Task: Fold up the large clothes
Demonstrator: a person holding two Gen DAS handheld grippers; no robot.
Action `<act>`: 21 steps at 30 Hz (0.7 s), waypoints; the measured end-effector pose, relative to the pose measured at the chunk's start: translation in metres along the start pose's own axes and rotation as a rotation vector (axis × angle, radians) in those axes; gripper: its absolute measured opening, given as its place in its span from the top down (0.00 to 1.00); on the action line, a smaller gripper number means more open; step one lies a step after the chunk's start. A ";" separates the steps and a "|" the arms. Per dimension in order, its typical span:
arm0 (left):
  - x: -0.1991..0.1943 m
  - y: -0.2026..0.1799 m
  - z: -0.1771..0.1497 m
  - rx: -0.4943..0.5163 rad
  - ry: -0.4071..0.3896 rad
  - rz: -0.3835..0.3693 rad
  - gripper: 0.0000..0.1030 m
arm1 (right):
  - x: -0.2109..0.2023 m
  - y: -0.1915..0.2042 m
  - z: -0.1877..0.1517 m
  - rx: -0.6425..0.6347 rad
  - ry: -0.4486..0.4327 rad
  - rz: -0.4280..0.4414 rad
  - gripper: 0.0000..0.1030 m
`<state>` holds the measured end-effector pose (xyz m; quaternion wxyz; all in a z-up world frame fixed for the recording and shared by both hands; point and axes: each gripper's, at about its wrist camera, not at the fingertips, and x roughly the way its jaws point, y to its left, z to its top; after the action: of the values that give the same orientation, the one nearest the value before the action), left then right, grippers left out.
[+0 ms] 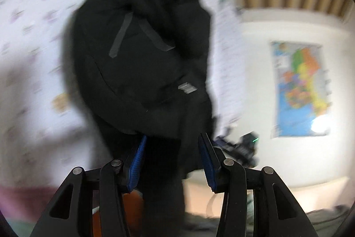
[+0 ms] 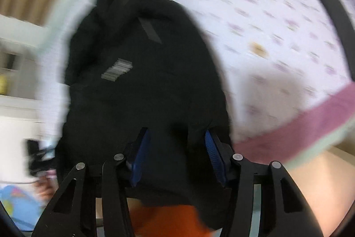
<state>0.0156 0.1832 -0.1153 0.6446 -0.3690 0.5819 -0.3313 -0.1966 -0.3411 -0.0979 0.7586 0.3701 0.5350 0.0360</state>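
Bulky black padded jacket hangs over the patterned white bedsheet, bunched between both grippers, left and right, jaws clamped on its hem. Looks like spreading; next, lay it flat.

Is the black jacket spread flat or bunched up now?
Bunched up. The black jacket stands in a crumpled heap on the patterned bedsheet, its straps crooked. Motion blur hides the finer folds.

The grey label on the black jacket is too blurred to read.
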 end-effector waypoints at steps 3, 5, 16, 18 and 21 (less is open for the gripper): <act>0.012 -0.004 0.002 -0.008 -0.009 0.025 0.54 | -0.006 0.005 0.008 0.002 -0.034 0.019 0.46; 0.027 -0.009 -0.007 0.023 0.019 0.171 0.54 | 0.004 -0.007 0.011 0.018 -0.010 -0.043 0.46; 0.013 0.017 -0.040 -0.085 -0.012 0.398 0.52 | -0.035 -0.037 -0.001 -0.135 -0.017 -0.247 0.31; 0.011 0.025 -0.053 -0.109 -0.005 0.419 0.52 | -0.023 -0.058 0.004 -0.113 0.051 -0.254 0.31; 0.022 0.033 -0.068 -0.144 0.031 0.420 0.52 | -0.010 -0.065 0.002 -0.133 0.107 -0.208 0.48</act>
<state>-0.0496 0.1750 -0.1583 0.6623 -0.2797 0.6780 -0.1530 -0.2211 -0.3936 -0.1282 0.7516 0.2593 0.6064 0.0120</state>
